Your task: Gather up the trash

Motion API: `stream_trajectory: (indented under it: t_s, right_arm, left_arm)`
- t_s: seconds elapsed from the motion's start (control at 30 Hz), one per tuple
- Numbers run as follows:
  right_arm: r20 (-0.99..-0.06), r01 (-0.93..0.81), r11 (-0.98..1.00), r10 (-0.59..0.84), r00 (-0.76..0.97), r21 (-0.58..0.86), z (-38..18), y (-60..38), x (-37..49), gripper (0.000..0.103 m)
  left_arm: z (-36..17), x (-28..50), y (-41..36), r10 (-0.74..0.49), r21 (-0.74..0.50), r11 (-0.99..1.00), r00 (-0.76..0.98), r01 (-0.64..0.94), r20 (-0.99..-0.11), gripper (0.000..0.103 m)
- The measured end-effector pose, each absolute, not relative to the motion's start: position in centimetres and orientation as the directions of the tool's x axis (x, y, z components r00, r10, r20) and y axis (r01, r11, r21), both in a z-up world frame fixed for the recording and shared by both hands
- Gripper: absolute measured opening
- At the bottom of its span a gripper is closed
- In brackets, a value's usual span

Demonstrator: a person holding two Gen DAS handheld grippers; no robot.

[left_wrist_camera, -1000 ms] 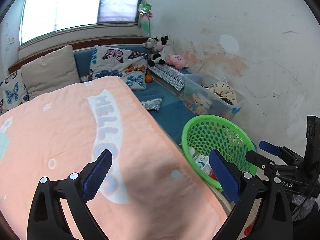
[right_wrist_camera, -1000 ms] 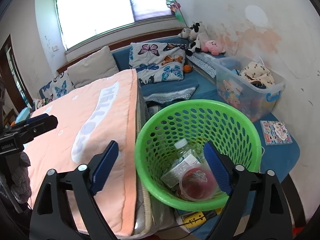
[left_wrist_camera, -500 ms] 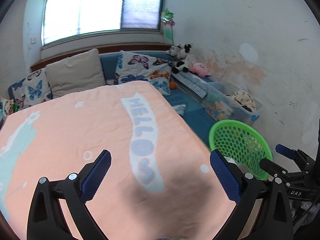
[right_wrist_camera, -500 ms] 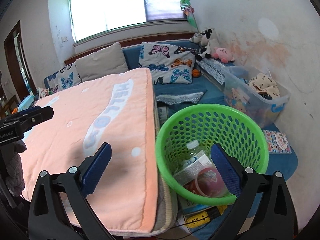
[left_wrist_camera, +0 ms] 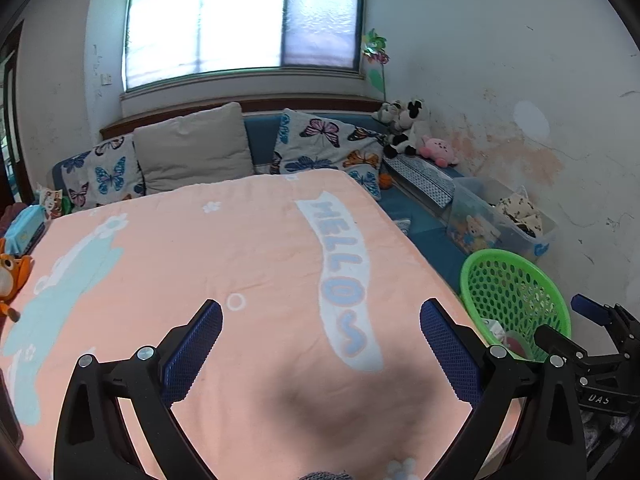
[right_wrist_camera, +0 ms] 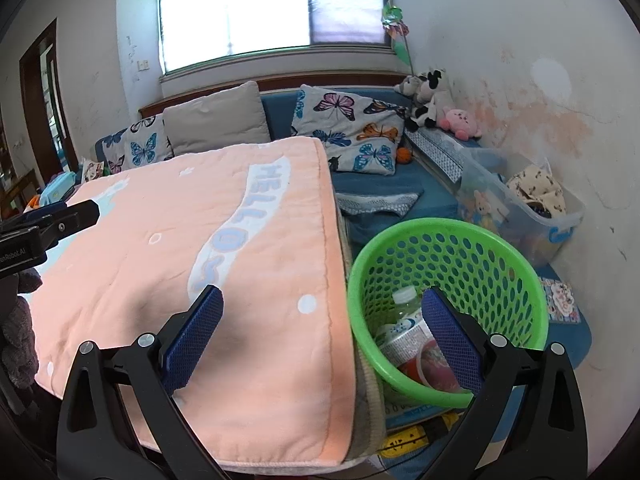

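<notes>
A green perforated basket (right_wrist_camera: pixel 472 256) stands on the floor to the right of the bed; it also shows in the left wrist view (left_wrist_camera: pixel 516 280). Inside lie a clear plastic bottle (right_wrist_camera: pixel 402 300), a white printed carton (right_wrist_camera: pixel 404 344) and a round red-topped cup (right_wrist_camera: pixel 434 364). My right gripper (right_wrist_camera: pixel 320 316) is open and empty, above the bed's right edge and the basket's near left rim. My left gripper (left_wrist_camera: pixel 320 336) is open and empty above the peach "HELLO" blanket (left_wrist_camera: pixel 224 264). The right gripper's tips (left_wrist_camera: pixel 576 320) show at the far right of the left wrist view.
Butterfly and beige pillows (left_wrist_camera: pixel 192 152) line the blue couch at the back. Plush toys (left_wrist_camera: pixel 404 132) sit in the corner. A clear storage bin (right_wrist_camera: pixel 520 208) stands behind the basket by the stained wall. An orange toy (left_wrist_camera: pixel 12 280) and a blue box (left_wrist_camera: pixel 26 228) lie left.
Both grippers have pulled back and swung left, away from the basket. The basket now sits farther right and smaller in both views; more of the blanket shows. Both stay open and empty.
</notes>
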State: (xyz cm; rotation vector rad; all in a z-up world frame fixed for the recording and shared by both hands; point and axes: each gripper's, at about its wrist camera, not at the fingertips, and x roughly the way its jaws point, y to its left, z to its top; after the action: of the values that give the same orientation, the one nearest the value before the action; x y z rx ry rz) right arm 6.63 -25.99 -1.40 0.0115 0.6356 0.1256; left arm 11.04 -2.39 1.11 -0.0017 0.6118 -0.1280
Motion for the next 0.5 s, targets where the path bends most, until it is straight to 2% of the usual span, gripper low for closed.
stream_trajectory:
  t_s: [0.5]
  right_arm:
    - [-0.574,-0.134,0.989,0.144,0.806,0.06,-0.7,-24.2,6.3,0.099]
  left_arm:
    - [0.6,8.7,0.7,-0.042,-0.025,0.999,0.818,0.034,-0.574,0.096]
